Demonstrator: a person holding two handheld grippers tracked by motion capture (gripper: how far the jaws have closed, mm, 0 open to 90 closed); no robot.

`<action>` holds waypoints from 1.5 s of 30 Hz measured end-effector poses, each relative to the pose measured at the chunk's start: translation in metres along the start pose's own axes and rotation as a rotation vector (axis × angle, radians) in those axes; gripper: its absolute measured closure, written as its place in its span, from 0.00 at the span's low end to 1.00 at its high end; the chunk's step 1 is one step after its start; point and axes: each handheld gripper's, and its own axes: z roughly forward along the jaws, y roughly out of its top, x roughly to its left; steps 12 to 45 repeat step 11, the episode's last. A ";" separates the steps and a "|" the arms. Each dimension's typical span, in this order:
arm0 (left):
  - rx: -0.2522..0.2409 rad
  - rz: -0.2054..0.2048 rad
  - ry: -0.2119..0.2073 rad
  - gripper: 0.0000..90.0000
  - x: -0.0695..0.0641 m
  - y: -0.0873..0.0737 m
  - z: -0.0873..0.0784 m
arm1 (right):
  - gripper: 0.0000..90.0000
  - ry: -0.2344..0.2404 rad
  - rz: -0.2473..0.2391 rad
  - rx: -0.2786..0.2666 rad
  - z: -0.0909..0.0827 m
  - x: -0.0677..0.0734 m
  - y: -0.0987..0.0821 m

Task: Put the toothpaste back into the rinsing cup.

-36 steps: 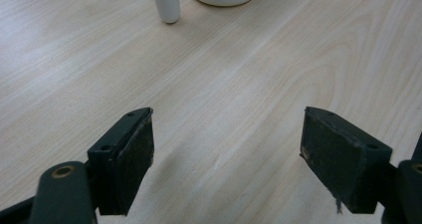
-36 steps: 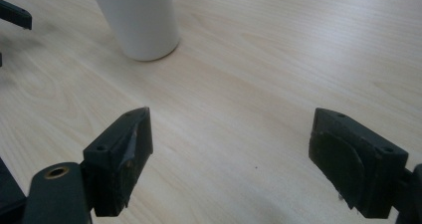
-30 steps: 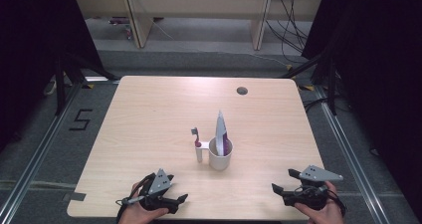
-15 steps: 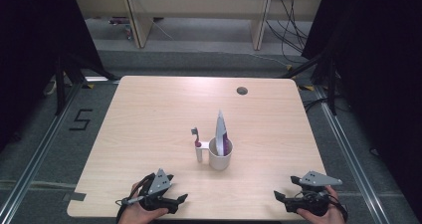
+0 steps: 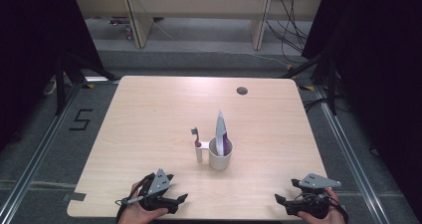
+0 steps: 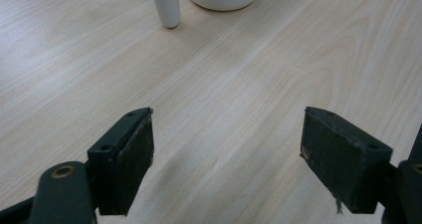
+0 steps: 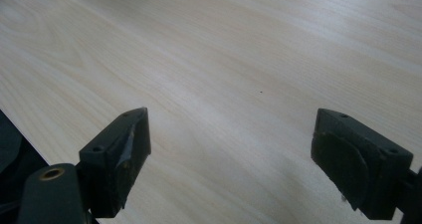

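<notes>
at mid-table, a white cup (image 5: 220, 157) holds a purple-and-white tube (image 5: 221, 130).

Looks like a lab or recording studio setup, not a home. Light wood table (image 5: 149, 114) with a cable grommet hole (image 5: 242, 90) sits alone on grey carpet floor (image 5: 45, 149), ringed by black curtains (image 5: 30, 40) and dark stand legs (image 5: 62, 77). Metal floor rails (image 5: 356, 164) run along both sides, a "5" marker (image 5: 80, 119) is taped down, loose cables (image 5: 293, 20) trail behind by pale partition panels (image 5: 199, 2)
</notes>
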 end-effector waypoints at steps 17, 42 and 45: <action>0.001 0.003 0.005 0.23 0.000 0.000 0.000 | 0.18 0.006 0.015 0.003 0.001 0.000 -0.001; 0.001 0.003 0.005 0.23 0.000 0.000 0.000 | 0.18 0.006 0.015 0.003 0.001 0.000 -0.001; 0.001 0.003 0.005 0.23 0.000 0.000 0.000 | 0.18 0.006 0.015 0.003 0.001 0.000 -0.001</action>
